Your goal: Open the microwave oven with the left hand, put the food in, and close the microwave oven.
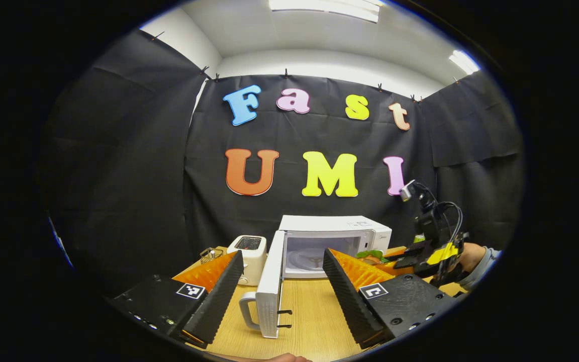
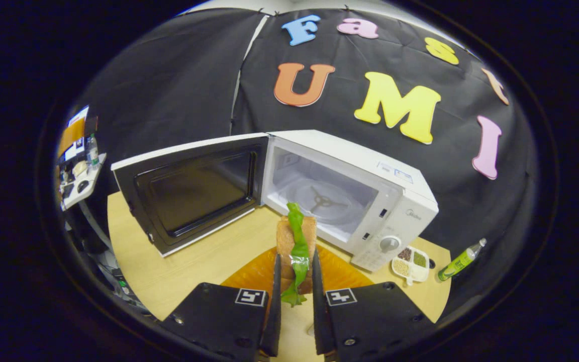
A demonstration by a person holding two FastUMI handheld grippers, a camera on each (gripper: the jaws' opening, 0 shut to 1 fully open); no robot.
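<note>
The white microwave (image 1: 337, 226) (image 2: 365, 171) stands at the back of the wooden table with its door (image 1: 271, 284) (image 2: 194, 188) swung wide open to the left. Its cavity and glass turntable (image 2: 322, 198) are bare. My left gripper (image 1: 282, 266) is open, its fingers on either side of the door's edge without touching it. My right gripper (image 2: 294, 271) is shut on a sandwich (image 2: 294, 241) with green lettuce, held just in front of the cavity. In the left gripper view that right gripper (image 1: 432, 249) hovers to the right of the microwave, in a person's hand.
A white toaster (image 1: 249, 256) and a small wire basket (image 1: 211, 254) stand left of the microwave. To its right lie a white divided dish (image 2: 410, 262) of grains and a green bottle (image 2: 459, 260). A side table (image 2: 81, 183) with clutter is at the far left.
</note>
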